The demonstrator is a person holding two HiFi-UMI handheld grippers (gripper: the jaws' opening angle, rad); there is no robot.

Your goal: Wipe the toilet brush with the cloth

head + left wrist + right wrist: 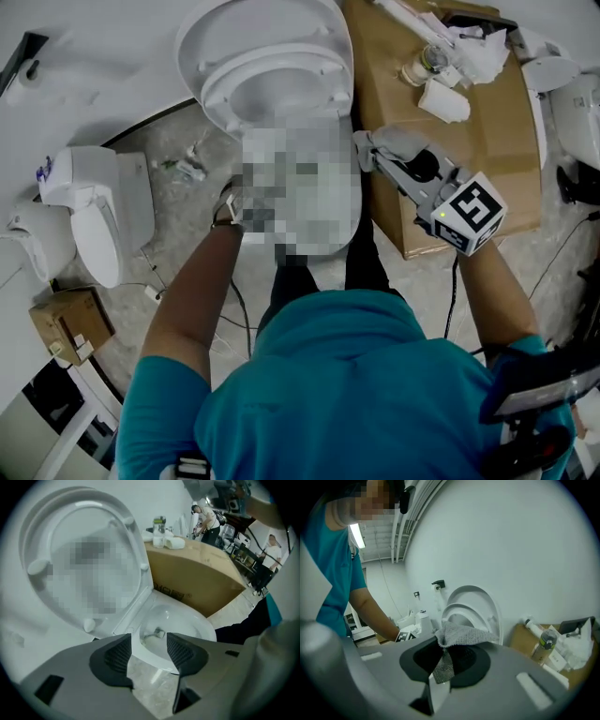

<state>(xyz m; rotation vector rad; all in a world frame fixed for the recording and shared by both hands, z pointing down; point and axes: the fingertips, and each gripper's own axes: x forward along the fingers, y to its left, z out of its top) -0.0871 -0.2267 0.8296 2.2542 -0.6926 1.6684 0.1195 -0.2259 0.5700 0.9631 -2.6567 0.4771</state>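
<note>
No toilet brush shows in any view. A white toilet [272,84] stands with lid and seat raised; a mosaic patch covers most of its bowl. My left gripper [149,643] points steeply down at the bowl's front rim [154,660] and the floor, its dark pads [115,656] wide apart with nothing between them. In the head view the patch hides most of it at the bowl's left side. My right gripper [446,657] is shut on a grey cloth [461,634], which bunches above the jaws. That gripper [367,150] hovers at the bowl's right edge.
A large cardboard box [469,141] lies right of the toilet, with a bottle [427,61] and white paper on top. Other white toilet parts [94,206] and a small carton [70,323] sit at the left. People [206,520] stand in the background.
</note>
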